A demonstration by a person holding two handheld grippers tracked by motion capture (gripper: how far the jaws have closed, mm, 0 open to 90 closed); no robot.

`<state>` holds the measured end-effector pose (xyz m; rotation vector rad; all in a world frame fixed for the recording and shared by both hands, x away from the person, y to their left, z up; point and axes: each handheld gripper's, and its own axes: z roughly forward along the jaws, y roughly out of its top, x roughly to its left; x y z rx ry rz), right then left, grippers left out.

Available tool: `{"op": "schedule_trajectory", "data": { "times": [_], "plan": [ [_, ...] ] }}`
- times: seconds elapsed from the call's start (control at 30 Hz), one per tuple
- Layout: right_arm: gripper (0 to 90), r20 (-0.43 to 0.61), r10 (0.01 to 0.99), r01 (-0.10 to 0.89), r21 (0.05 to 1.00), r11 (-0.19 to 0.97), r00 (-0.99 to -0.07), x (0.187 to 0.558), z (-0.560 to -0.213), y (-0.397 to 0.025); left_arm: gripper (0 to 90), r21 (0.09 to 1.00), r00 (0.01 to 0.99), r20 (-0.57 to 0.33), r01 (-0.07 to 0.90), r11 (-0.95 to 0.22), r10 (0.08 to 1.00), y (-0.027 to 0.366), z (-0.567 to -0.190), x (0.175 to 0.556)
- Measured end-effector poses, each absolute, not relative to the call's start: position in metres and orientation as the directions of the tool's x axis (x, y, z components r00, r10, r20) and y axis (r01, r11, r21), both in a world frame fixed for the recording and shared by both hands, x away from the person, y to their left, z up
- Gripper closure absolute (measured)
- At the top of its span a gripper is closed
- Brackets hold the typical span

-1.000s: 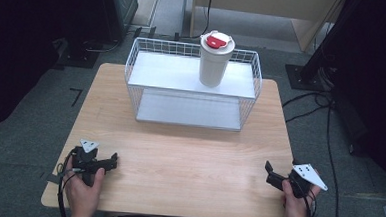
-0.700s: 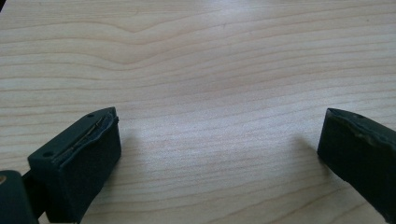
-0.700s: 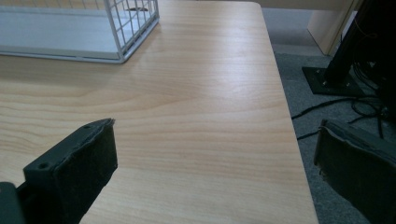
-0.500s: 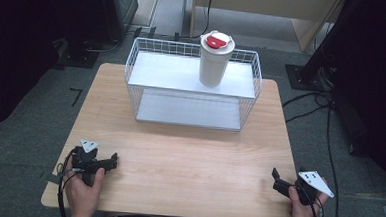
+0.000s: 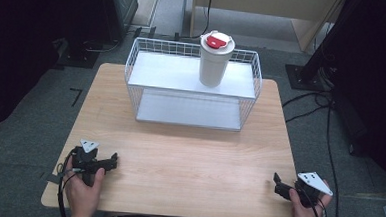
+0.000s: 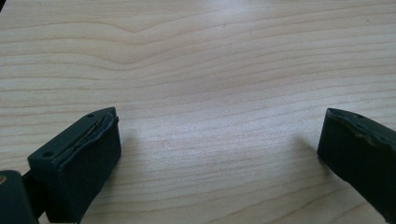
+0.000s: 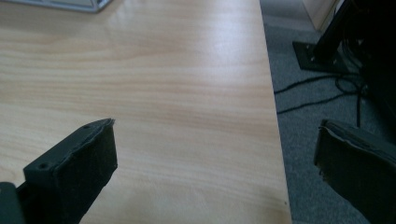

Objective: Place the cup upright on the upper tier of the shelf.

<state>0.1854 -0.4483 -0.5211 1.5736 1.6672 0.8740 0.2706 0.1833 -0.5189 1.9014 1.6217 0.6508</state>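
I held two grippers over one wooden worktop (image 5: 188,163). My left gripper (image 5: 112,160) sat near the worktop's near left corner, its two jaws spread wide apart with nothing between them; in the left gripper view only bare wood grain lay between the two black pads (image 6: 88,158). My right gripper (image 5: 278,185) sat at the near right corner, close to the right edge, and its two jaws also stood wide apart and empty. In the right gripper view one jaw hung over the wood and the other over the grey floor (image 7: 308,154) past the worktop's right edge. Each gripper carried one grey three-cornered plate on top, so I counted two of those.

The things nearest my work were well apart from both grippers, toward the far edge. There stood one white wire basket (image 5: 133,65), a two-level rack with one white upper shelf and one white lower shelf. On the upper shelf, toward its right end, stood one white tumbler (image 5: 213,64), upright, capped with one lid that bore one red tab. A corner of the basket showed at the top left of the right gripper view (image 7: 70,3).

Black cables (image 5: 306,107) trailed on the floor beyond the right edge.
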Motion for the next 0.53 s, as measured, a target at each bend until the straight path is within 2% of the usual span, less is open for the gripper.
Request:
{"op": "schedule_trajectory", "data": {
  "times": [0.1,0.17,0.27,0.4,0.53],
  "plan": [
    [0.0,-0.018,0.998,0.575,0.817,0.047,-0.056,0.1854,-0.5218,-0.4498,0.0,0.683,0.154,0.010,0.721,-0.119,0.988,0.1833,-0.5189,0.2706],
    [0.0,-0.009,0.997,0.650,0.758,0.057,-0.078,0.1884,-0.5242,-0.4504,0.0,0.683,0.154,0.010,0.721,-0.119,0.988,0.1833,-0.5189,0.2706],
    [0.0,-0.016,0.995,0.691,0.718,0.079,-0.097,0.1914,-0.5263,-0.4490,0.0,0.683,0.154,0.009,0.721,-0.119,0.988,0.1834,-0.5189,0.2706],
    [0.0,0.027,0.994,0.704,0.707,0.058,-0.109,0.1930,-0.5267,-0.4511,0.0,0.684,0.153,0.009,0.720,-0.117,0.988,0.1833,-0.5190,0.2706],
    [0.0,0.025,0.989,0.701,0.708,0.085,-0.144,0.1925,-0.5267,-0.4497,0.0,0.684,0.153,0.008,0.720,-0.117,0.988,0.1833,-0.5190,0.2706]
  ]
}}
